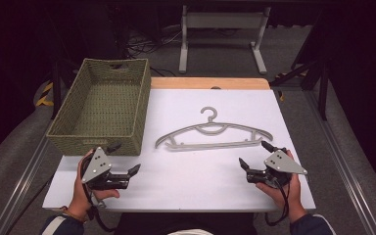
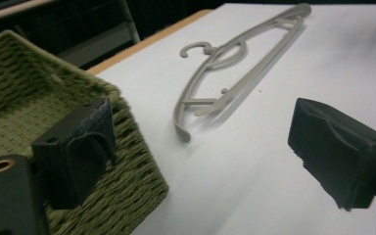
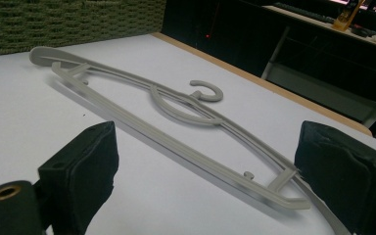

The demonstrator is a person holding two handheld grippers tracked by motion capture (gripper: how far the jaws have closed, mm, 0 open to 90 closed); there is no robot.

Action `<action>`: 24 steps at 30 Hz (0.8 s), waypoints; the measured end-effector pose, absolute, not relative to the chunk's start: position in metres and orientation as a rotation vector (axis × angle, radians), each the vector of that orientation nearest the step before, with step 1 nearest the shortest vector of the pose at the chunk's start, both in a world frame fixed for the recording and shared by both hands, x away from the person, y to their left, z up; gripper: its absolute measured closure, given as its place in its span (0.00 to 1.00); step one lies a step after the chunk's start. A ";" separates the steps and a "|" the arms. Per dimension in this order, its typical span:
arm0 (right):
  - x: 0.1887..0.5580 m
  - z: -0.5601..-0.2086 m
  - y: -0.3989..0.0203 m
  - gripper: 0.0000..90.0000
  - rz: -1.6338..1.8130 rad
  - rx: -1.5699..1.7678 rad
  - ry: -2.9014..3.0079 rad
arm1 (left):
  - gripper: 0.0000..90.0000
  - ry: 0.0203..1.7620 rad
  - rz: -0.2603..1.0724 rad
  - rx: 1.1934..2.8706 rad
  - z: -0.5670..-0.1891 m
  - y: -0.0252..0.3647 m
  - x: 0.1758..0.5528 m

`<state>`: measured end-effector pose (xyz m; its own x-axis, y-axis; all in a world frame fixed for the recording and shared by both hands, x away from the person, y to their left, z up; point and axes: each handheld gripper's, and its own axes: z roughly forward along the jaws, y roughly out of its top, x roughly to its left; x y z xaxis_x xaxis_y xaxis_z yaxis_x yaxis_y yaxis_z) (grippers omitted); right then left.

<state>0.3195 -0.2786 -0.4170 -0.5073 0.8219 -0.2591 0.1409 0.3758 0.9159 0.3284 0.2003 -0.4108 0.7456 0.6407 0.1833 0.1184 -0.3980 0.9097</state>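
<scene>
Hanger (image 1: 214,133), grey plastic, lies flat on the white desk (image 1: 186,181) near its middle, hook pointing toward the far edge. Nothing touches it. Green woven basket (image 1: 103,105) stands on the desk's far left corner, just beside the hanger's left end but apart from it.

Left gripper (image 1: 125,159) is held low over the near left part of the desk, close to the basket's near wall; its fingers (image 2: 76,152) stand wide apart with nothing between them. Right gripper (image 1: 255,155) is held at the near right, just short of the hanger's right end; its fingers (image 3: 81,176) are likewise spread wide and grip nothing, the hanger's arm lying on the desk beyond them.
</scene>
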 end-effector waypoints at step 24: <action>0.317 -0.420 -0.279 0.11 1.131 0.849 1.936 | 0.31 0.610 0.456 2.315 -0.427 0.052 0.455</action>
